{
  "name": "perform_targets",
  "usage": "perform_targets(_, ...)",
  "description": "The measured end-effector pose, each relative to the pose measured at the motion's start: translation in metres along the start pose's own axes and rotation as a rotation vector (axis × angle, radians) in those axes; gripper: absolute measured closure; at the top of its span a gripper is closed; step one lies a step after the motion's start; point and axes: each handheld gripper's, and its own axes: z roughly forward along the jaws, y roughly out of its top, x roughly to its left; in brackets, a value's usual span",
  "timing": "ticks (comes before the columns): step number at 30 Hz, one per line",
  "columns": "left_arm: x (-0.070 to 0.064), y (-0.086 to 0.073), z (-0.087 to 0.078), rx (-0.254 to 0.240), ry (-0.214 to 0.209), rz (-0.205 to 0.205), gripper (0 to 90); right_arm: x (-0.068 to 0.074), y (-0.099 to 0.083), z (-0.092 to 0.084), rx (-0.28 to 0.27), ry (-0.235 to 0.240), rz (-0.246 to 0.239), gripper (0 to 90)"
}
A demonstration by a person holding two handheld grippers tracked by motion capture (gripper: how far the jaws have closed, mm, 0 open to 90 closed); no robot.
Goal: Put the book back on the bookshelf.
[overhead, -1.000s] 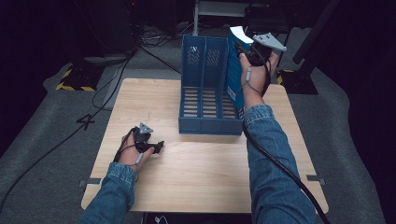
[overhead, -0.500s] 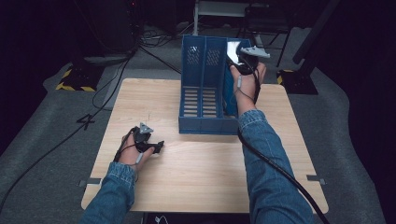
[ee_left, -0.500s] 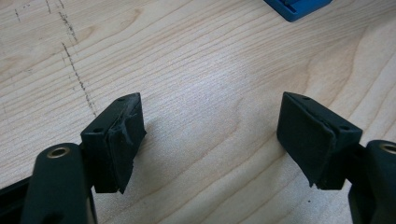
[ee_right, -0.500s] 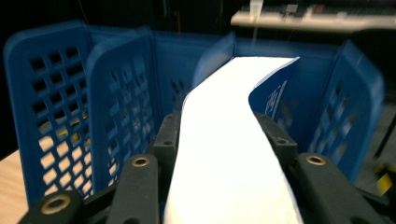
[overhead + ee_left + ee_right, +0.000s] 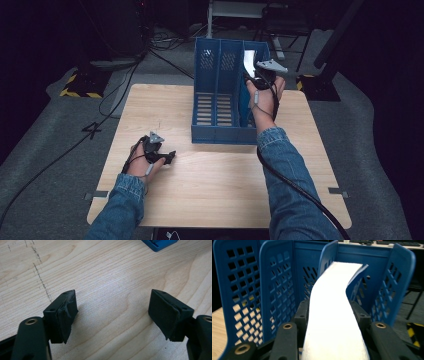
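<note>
A blue three-slot file rack (image 5: 222, 135) stands at the back of the wooden table (image 5: 215, 190). My right gripper (image 5: 253, 76) hangs over its right-hand slot, shut on a white sheaf of paper (image 5: 248, 61). In the right gripper view the sheaf (image 5: 334, 310) curves away between the jaws of the gripper (image 5: 332, 317), its far end between the rack's inner divider (image 5: 328, 255) and the right wall (image 5: 398, 277). My left gripper (image 5: 169, 158) rests on the table at the front left, open, with bare wood between its fingers (image 5: 62, 312).
A corner of the rack (image 5: 160, 243) shows at the top of the left gripper view. Cables (image 5: 120, 95) trail over the grey floor left of the table. A yellow-and-black striped base (image 5: 77, 85) stands at the far left, and dark stands rise behind the rack.
My right hand has sunk with the white sheaf and come a little left, down toward the rack's right-hand slot. The left hand has stayed where it was.
</note>
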Motion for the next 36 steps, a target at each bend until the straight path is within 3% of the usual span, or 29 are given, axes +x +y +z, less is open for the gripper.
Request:
perform_targets(5,0.0,-0.001,-0.001,0.001,-0.001,-0.004,23.8,0.001,-0.001,0.0,-0.007,-0.019,0.014,59.8)
perform_targets(8,0.0,-0.001,-0.001,-0.001,0.001,-0.001,23.8,-0.001,0.001,0.009,-0.043,-0.034,0.039,59.9)
perform_targets(12,0.0,-0.002,-0.002,-0.001,-0.001,-0.008,23.8,-0.001,0.011,0.019,-0.032,-0.033,0.038,59.8)
perform_targets(18,0.0,-0.002,-0.003,0.002,0.0,0.002,23.8,0.0,0.001,0.011,-0.043,-0.037,0.044,58.2)
perform_targets(21,0.0,-0.003,-0.003,0.0,-0.002,-0.004,23.8,0.002,0.0,0.007,-0.018,-0.043,0.011,53.8)
perform_targets(25,-0.001,-0.004,-0.003,-0.004,0.002,-0.009,23.8,0.001,0.001,0.005,0.004,-0.035,0.003,48.8)
perform_targets(26,0.0,-0.005,-0.004,-0.003,0.001,-0.011,23.8,-0.002,0.004,0.003,0.021,-0.019,0.005,43.5)
perform_targets(29,0.0,-0.006,-0.006,-0.003,0.005,-0.013,23.8,-0.004,0.006,0.003,0.049,-0.003,-0.003,40.6)
perform_targets(32,0.0,-0.008,-0.007,-0.004,0.008,-0.014,23.8,-0.006,0.007,0.007,0.132,0.002,-0.018,50.2)
perform_targets(33,0.0,-0.009,-0.008,-0.002,0.006,-0.013,23.8,-0.006,0.007,0.008,0.149,-0.016,-0.023,56.2)
perform_targets(35,0.0,-0.009,-0.009,-0.003,0.006,-0.011,23.8,-0.007,0.008,0.008,0.159,-0.026,-0.028,58.0)
perform_targets(36,0.001,-0.01,-0.01,-0.004,0.009,-0.012,23.7,-0.01,0.009,0.008,0.169,-0.029,0.007,60.0)
